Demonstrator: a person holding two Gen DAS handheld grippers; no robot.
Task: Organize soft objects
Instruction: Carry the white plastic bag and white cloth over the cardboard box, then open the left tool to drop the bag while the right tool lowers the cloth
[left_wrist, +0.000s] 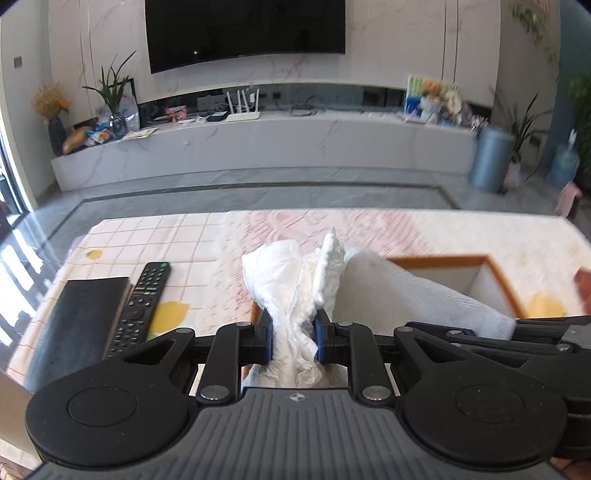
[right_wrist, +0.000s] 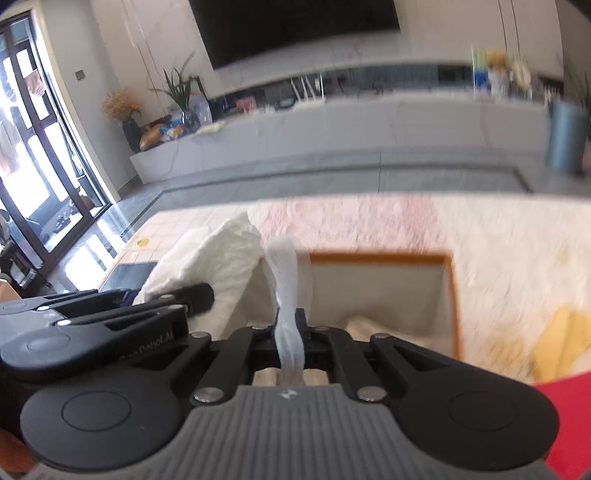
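Partly legible pale lettering, seemingly ending in "Robot.AI", runs along the black plastic arm of the left gripper (right_wrist: 162, 295) in the lower left of the right wrist view. The black remote control's (left_wrist: 142, 302) button markings are too small to read.

Two grippers (left_wrist: 293, 339) (right_wrist: 291, 332), one white diaper (left_wrist: 291, 284), one white sock (left_wrist: 424, 299), one orange-rimmed box (left_wrist: 502, 280), one remote (left_wrist: 142, 306), one dark book (left_wrist: 77, 325).
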